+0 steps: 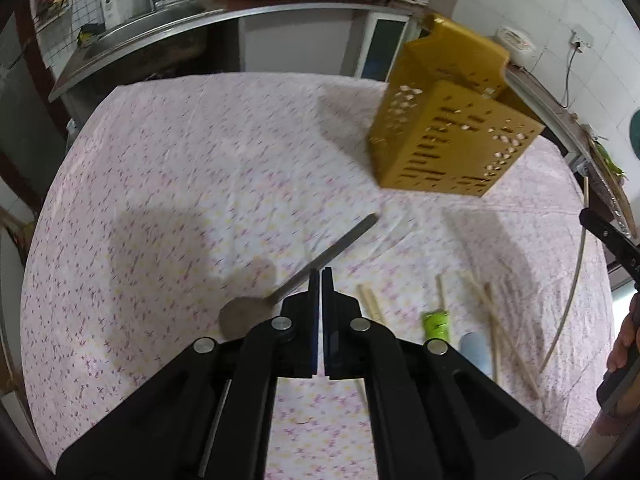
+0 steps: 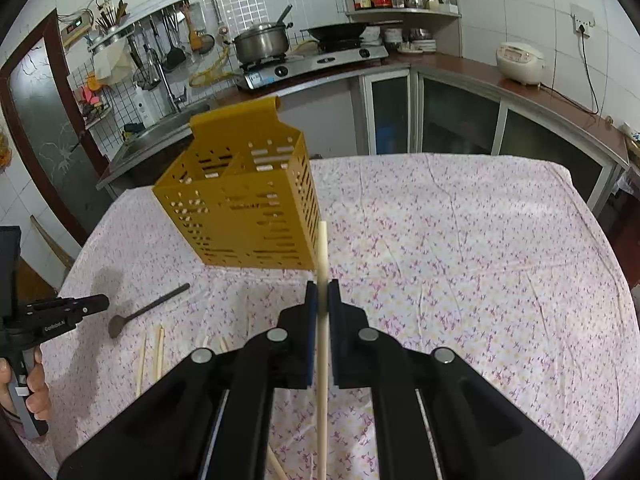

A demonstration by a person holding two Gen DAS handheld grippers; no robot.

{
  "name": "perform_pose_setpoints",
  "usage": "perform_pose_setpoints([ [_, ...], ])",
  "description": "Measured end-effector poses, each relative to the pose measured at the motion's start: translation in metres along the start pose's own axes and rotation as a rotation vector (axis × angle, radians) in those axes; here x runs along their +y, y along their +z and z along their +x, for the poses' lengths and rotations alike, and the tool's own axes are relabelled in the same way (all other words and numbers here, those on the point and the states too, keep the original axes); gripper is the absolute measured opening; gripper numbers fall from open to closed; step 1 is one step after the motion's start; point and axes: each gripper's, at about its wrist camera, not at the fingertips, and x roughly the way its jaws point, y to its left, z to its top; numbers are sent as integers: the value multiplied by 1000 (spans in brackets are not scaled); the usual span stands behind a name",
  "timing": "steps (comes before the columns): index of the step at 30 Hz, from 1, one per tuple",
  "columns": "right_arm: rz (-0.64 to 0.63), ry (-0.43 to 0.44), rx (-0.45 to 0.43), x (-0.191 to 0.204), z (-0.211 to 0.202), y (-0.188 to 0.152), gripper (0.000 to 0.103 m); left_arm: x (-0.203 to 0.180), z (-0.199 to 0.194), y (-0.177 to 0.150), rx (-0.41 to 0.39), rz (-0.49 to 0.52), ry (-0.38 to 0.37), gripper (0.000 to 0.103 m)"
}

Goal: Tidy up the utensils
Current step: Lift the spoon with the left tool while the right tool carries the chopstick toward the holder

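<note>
On the flowered tablecloth (image 1: 160, 200), seen from the left wrist, a metal spoon (image 1: 280, 292) lies flat. Its bowl is near the camera and its long handle points up and to the right, toward the yellow utensil holder (image 1: 448, 120). The left gripper (image 1: 321, 280) hangs right over the handle with its jaws pressed together. I cannot tell if they pinch the spoon or are only above it. Loose chopsticks (image 1: 492, 320) lie scattered to the right, pointing mostly away from the camera, next to a small green thing (image 1: 436, 324) that is too blurry to name. They look ready to be picked up one by one.

From the right wrist, the right gripper (image 2: 322, 292) squeezes one pale chopstick (image 2: 322, 248) between narrow jaws. The stick runs straight up and down in the picture, and its far tip reaches the holder's (image 2: 240, 208) lower right corner. Held like this, it can probably slide tip-first into a slot. The holder stands upright on the cloth, open side up, so things can drop in. The spoon (image 2: 144, 312) and more chopsticks (image 2: 158, 352) wait at the left, near the other gripper (image 2: 100, 303) in a hand (image 2: 36, 388).
</note>
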Motion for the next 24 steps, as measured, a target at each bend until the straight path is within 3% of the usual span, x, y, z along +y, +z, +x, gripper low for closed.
perform_pose_setpoints([
  [2, 2, 5, 15, 0, 5, -2, 6, 6, 3, -3, 10, 8, -9, 5],
  [6, 5, 4, 40, 0, 13, -6, 6, 15, 14, -6, 27, 49, 11, 39],
  [10, 15, -1, 49, -1, 16, -8, 6, 25, 31, -9, 74, 73, -8, 39],
  [18, 25, -17, 63, 1, 20, -8, 6, 20, 46, -10, 84, 173, -6, 39],
  [24, 27, -24, 62, 0, 17, -9, 6, 21, 60, -4, 113, 167, -9, 39],
])
